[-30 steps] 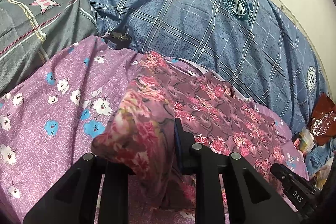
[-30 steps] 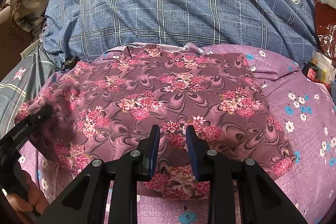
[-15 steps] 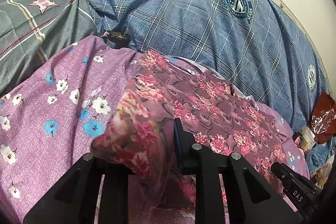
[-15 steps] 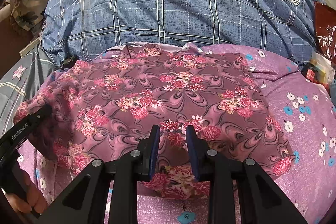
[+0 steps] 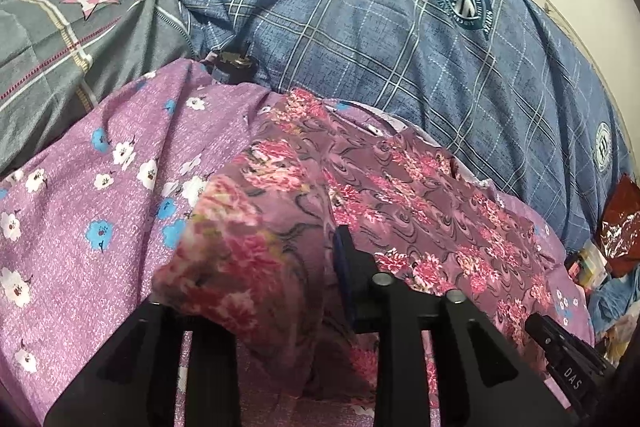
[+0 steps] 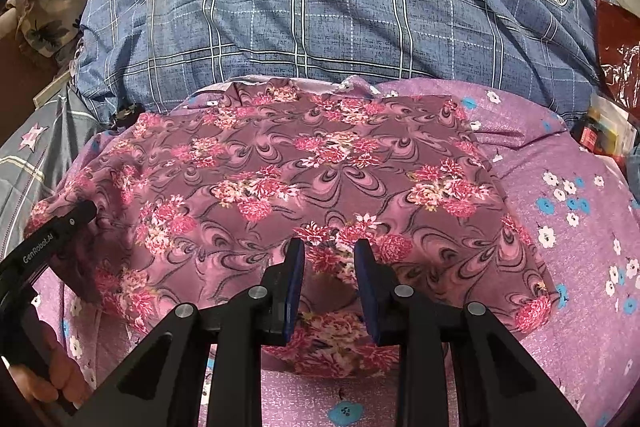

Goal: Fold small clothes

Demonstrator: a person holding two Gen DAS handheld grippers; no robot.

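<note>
Garment: mauve floral-print small cloth garment (image 6: 320, 179) lies spread on the purple flowered bedsheet (image 6: 580, 247), in front of the blue checked quilt (image 6: 340, 19), near edge raised for a fold
Left tongs (image 5: 276, 267): at the garment's lifted left corner; jaws have just been opening, cloth draped between them, so likely letting go
Right tongs (image 6: 328, 279): clenched on the bunched near hem, holding it up
Change: left jaws wider than before; right grip unchanged

black angular right gripper (image 6: 328, 287) with blue-padded fingers (image 6: 294, 291), silver screws; left gripper (image 6: 60, 227) lettered "genrobot.ai".
</note>
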